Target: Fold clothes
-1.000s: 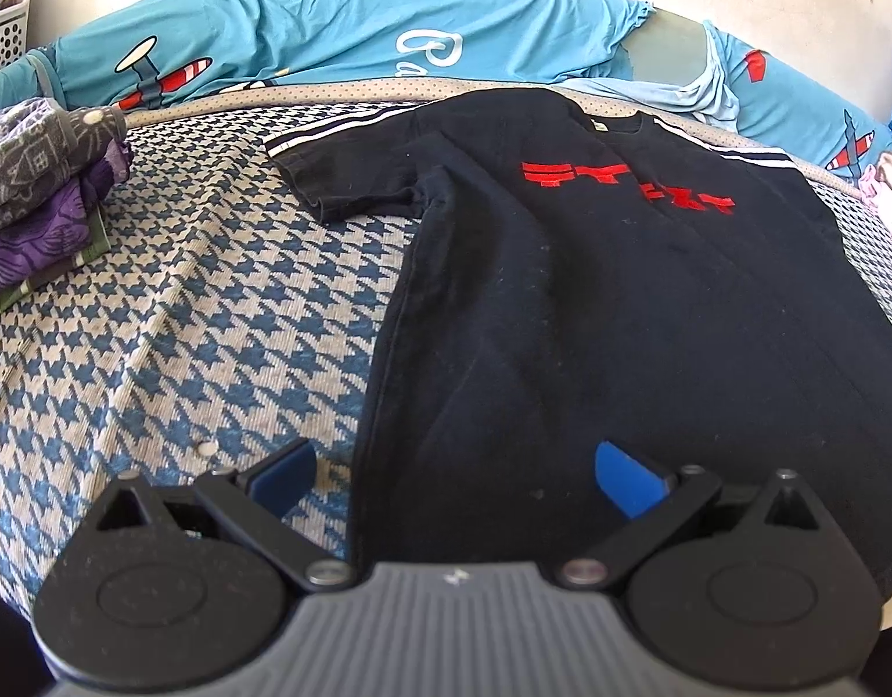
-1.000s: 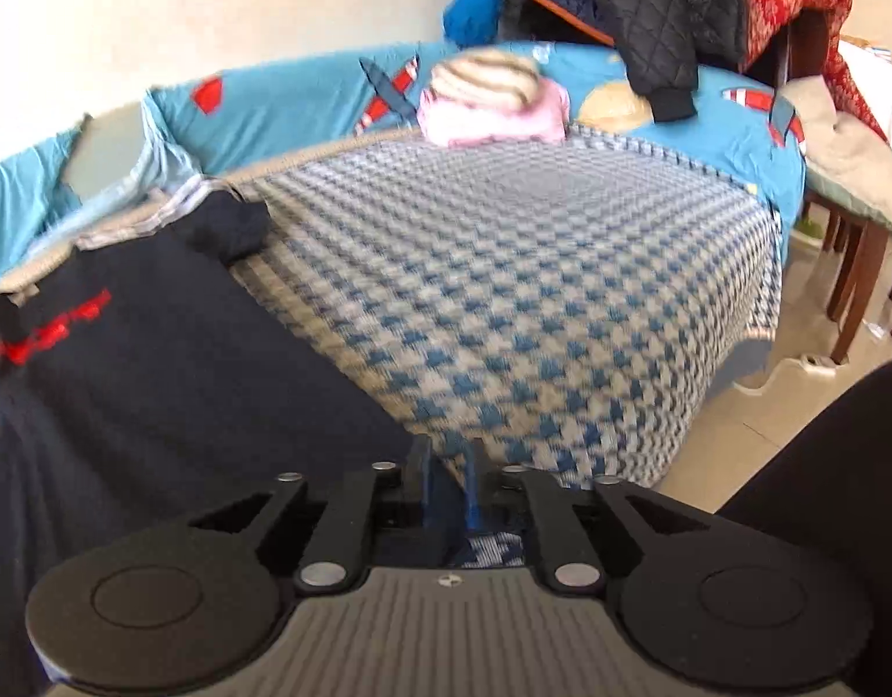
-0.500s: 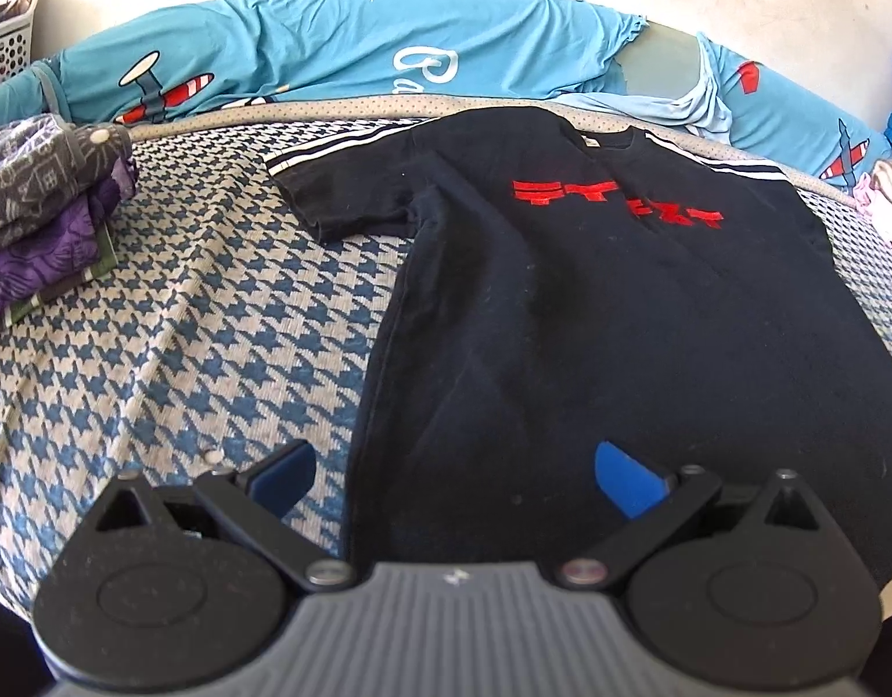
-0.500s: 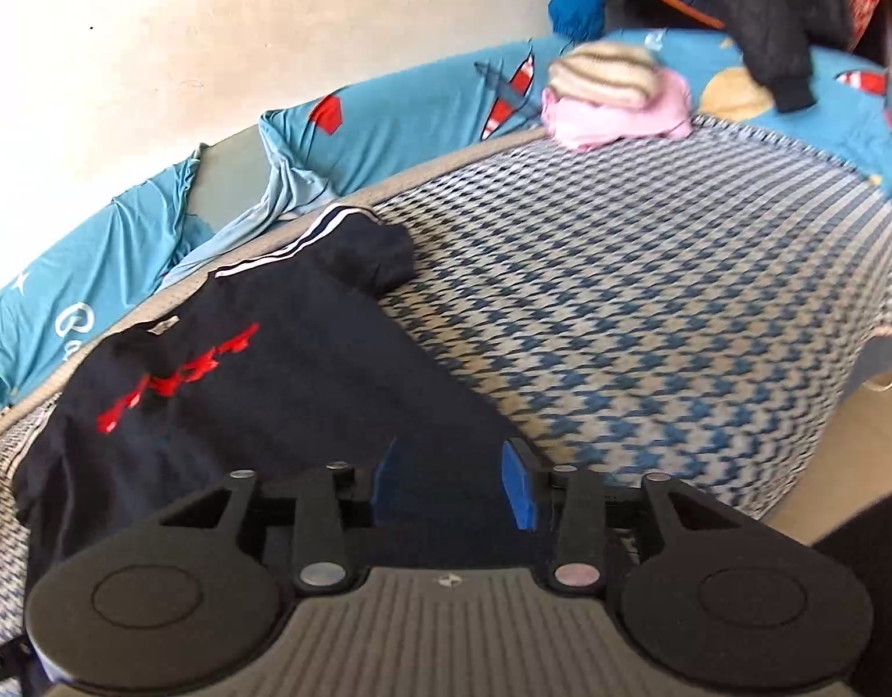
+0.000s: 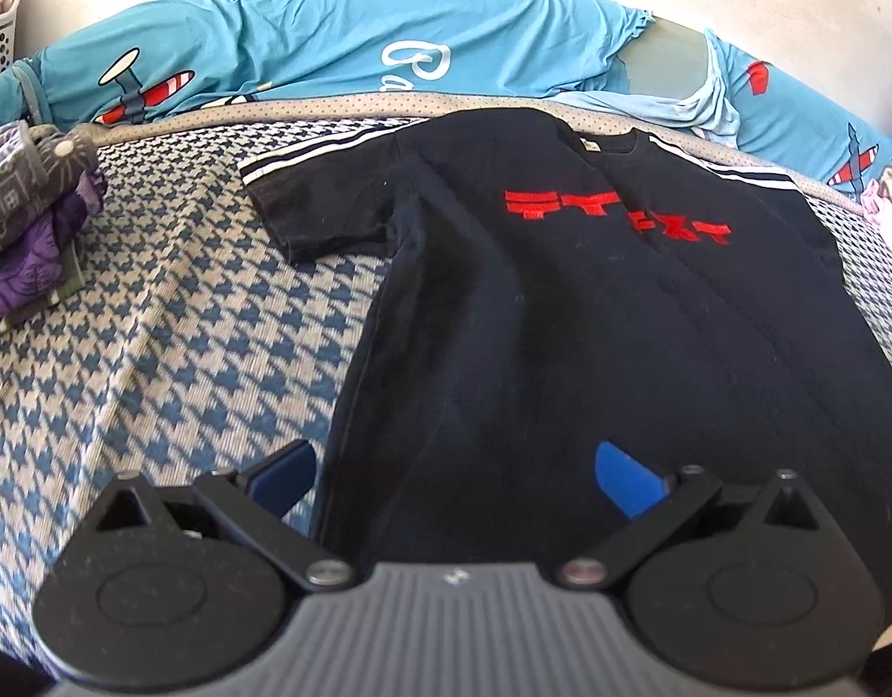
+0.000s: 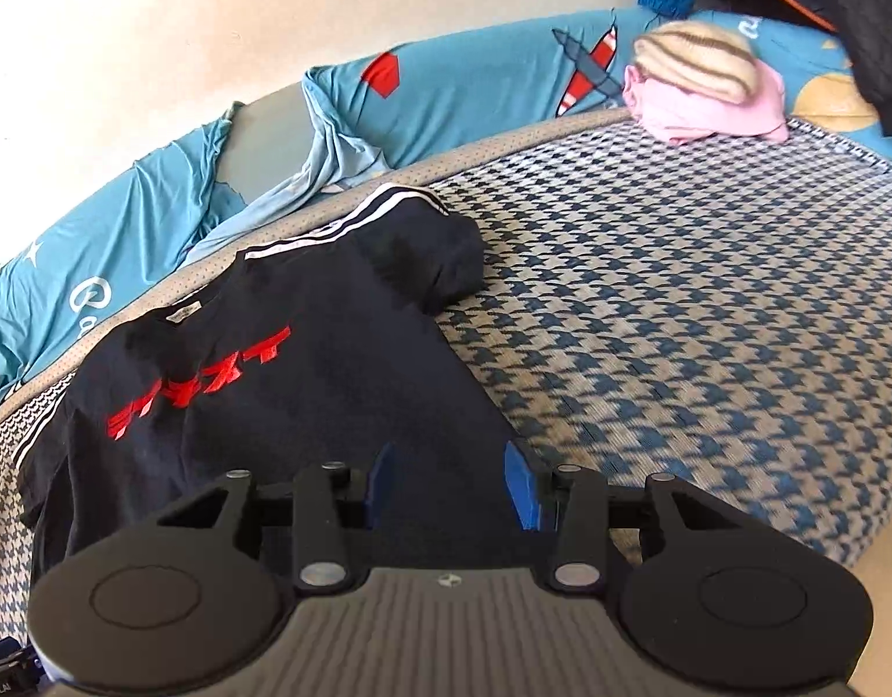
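Both grippers, left gripper [image 5: 455, 479] and right gripper [image 6: 449, 485], hover with jaws open and empty above the hem of the black T-shirt [image 5: 562, 319], spread flat on the bed [image 5: 184, 348], presumably ready for folding.

One black T-shirt [image 5: 562, 319], two claws, two stacks of folded clothes.
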Demonstrator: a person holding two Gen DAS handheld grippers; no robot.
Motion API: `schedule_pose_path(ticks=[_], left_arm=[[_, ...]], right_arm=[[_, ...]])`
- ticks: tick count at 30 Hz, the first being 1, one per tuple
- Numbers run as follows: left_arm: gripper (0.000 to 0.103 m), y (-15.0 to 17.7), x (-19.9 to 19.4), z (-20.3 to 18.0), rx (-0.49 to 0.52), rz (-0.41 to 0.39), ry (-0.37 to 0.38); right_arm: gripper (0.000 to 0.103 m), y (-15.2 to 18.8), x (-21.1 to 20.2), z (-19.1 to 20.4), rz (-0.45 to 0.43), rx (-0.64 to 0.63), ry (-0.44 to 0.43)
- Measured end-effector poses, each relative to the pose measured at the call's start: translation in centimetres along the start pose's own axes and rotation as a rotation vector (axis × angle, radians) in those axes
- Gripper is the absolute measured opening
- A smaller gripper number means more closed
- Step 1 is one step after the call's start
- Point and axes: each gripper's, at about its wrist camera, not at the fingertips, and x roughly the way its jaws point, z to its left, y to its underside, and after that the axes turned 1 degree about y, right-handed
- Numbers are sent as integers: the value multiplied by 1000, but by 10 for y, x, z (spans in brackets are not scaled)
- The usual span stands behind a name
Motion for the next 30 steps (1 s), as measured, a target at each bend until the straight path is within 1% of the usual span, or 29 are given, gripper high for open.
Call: schedule_pose_path(ticks=[3,7,9,11,18,23,26,30], left_arm=[[103,-9,7,-1,9,5,1],[103,-22,16,-1,29,11,-1],[103,-31,20,-2,43,13,-3],[103,-39,25,-3,60,13,-7],[103,-70,46,-9,119,5,-14],[103,-87,63,-6,87,15,8],[103,-95,73,-3,60,25,25],[103,-100,88,-3,32,60,14]], right_arm=[[42,-8,13,2,22,1,-15],[43,-22,28,4,28,6,-45],[46,-30,36,5,26,8,-57],[48,-39,44,4,16,16,-53],[48,-66,76,-14,-17,106,-6],[48,-82,97,-21,-62,120,26],[49,-89,112,-25,-75,127,37],[49,-96,132,-24,-82,128,41]])
